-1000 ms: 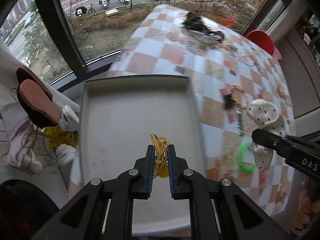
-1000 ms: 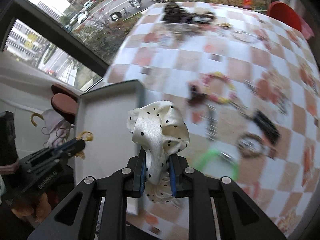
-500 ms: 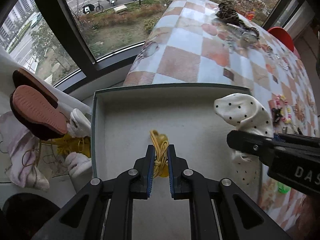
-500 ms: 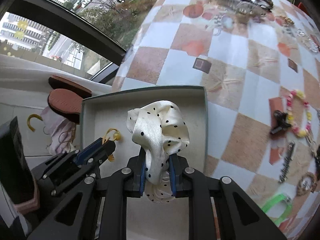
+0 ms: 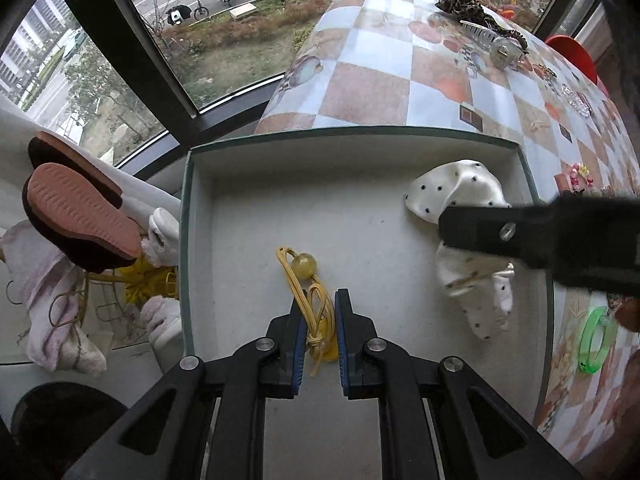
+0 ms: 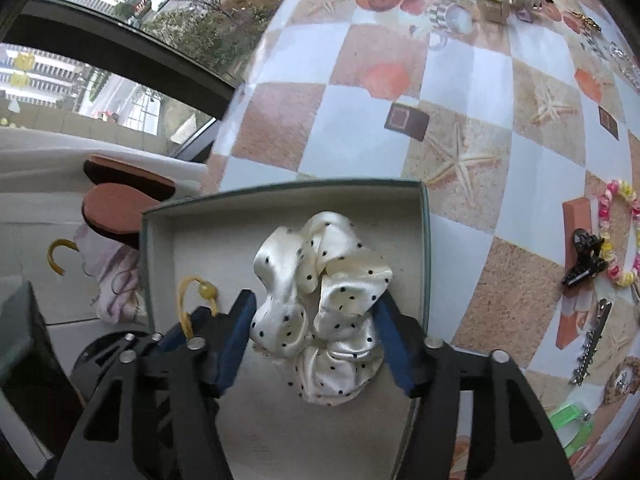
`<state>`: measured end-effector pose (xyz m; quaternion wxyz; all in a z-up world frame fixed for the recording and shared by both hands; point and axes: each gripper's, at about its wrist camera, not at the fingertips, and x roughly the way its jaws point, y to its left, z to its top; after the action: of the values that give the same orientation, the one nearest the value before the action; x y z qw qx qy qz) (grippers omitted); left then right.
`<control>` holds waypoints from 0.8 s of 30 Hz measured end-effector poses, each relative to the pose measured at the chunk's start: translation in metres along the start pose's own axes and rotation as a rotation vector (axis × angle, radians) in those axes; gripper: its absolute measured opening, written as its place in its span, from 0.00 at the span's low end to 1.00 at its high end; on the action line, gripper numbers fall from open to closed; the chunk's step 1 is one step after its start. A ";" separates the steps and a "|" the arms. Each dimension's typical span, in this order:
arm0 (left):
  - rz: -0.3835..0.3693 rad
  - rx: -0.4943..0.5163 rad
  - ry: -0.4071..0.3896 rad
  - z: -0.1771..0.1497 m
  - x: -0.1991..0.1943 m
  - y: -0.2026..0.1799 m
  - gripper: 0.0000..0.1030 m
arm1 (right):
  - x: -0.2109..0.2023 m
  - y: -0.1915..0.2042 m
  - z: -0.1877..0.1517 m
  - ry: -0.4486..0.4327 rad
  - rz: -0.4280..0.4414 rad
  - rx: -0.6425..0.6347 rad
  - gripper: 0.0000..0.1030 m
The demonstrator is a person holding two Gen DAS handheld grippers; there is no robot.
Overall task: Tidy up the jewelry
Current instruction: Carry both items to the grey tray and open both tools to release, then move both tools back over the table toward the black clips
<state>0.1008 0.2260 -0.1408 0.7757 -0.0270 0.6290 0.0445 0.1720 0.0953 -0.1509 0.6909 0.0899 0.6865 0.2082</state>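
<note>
Both items set down in box; release step, withdrawal judged next.

Left wrist view: left gripper (image 5: 318, 316) jaws slightly parted around yellow cord (image 5: 310, 288), cord lying slack on box (image 5: 256, 216) floor, left of centre. Right wrist view: right gripper (image 6: 316, 320) jaws spread wide, scrunchie (image 6: 320, 300) loose between them on box floor, right of cord. Next: lift both clear without snagging.

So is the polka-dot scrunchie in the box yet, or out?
In. The polka-dot scrunchie lies on the floor of the box, between the spread fingers of the right tool.
</note>
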 end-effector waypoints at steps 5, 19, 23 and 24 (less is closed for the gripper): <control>0.000 -0.005 -0.004 0.001 -0.008 -0.002 0.78 | -0.030 -0.007 -0.007 -0.067 0.023 0.049 0.68; -0.006 0.097 -0.057 -0.009 -0.041 -0.036 1.00 | -0.087 -0.065 -0.077 -0.136 -0.094 0.178 0.79; -0.020 0.177 -0.030 -0.019 -0.050 -0.055 1.00 | -0.103 -0.091 -0.104 -0.153 -0.119 0.243 0.81; -0.017 0.198 -0.031 -0.021 -0.053 -0.060 1.00 | -0.107 -0.097 -0.111 -0.154 -0.122 0.262 0.81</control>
<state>0.0754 0.1622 -0.0945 0.7844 0.0453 0.6182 -0.0240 0.0812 -0.0538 -0.0980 0.7352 0.1531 0.6569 0.0670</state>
